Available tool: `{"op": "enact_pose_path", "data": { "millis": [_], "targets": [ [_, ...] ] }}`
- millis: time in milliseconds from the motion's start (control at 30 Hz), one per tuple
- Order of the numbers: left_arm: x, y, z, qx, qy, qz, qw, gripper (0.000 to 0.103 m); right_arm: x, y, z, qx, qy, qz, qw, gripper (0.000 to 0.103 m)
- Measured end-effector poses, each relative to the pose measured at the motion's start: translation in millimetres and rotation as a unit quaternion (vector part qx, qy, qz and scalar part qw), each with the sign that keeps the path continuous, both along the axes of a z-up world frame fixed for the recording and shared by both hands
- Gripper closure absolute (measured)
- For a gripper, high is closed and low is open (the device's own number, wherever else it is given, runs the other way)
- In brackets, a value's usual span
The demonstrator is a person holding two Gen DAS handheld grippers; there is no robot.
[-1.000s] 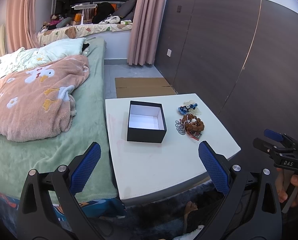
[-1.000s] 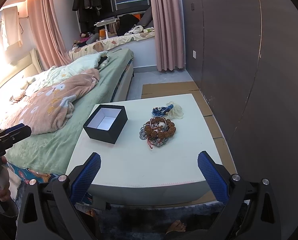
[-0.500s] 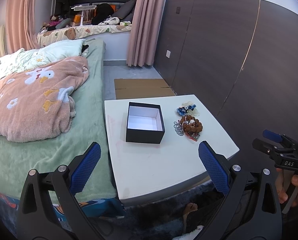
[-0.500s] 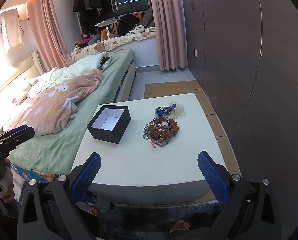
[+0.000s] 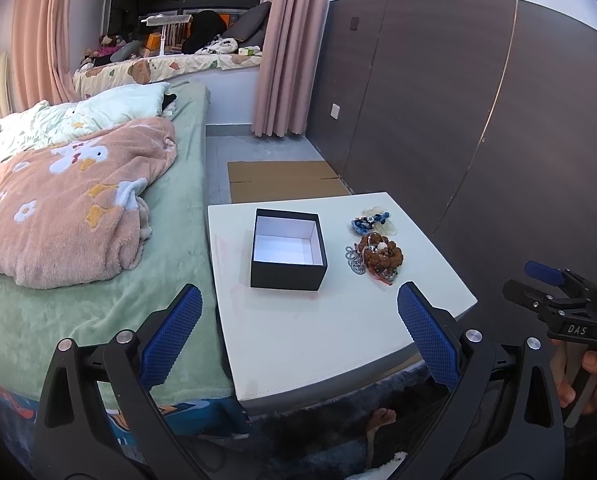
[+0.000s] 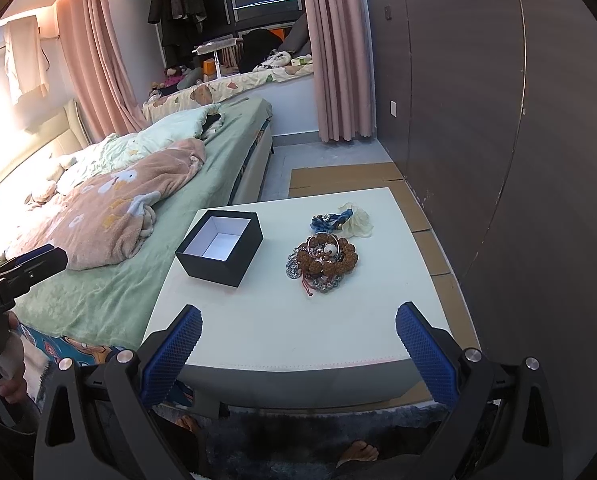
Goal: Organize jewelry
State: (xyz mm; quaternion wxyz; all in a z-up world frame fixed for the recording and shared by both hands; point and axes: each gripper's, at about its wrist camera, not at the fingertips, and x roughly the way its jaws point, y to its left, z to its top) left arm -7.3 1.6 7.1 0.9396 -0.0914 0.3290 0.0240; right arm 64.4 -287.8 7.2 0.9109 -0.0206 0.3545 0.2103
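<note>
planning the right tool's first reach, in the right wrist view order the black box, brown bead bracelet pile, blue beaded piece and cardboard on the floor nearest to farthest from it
1. Brown bead bracelet pile, centre-right on the table; the black box, to its left, is too close to call.
2. Blue beaded piece, behind the pile.
3. Cardboard, on the floor beyond the table.

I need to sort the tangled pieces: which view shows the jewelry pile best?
The right wrist view: the jewelry pile sits nearer centre and larger, with the brown beads and chains distinguishable. The left wrist view shows the same pile smaller, off to the right.

Left gripper (image 5: 298, 320): drifted slightly, box (image 5: 288, 254) now sits a bit lower between its fingers
Right gripper (image 6: 298, 340): edged nearer the table (image 6: 298, 332)
</note>
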Motion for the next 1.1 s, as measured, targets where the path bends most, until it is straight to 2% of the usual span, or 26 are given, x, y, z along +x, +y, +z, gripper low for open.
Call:
{"op": "enact_pose_path", "data": {
  "millis": [633,1100],
  "targets": [
    [-4.9,1.0,7.0,0.001,-0.006,-0.002,1.0,0.005,2.4,-7.7,2.4,0.004,-0.005,-0.002,1.0,0.008],
    [39.5,-9.8,-6.1,-0.005,0.015,-0.024,0.9996,0.005,25.9,-14.6,-8.2,0.006,0.004,-0.024,1.0,0.008]
  ]
}}
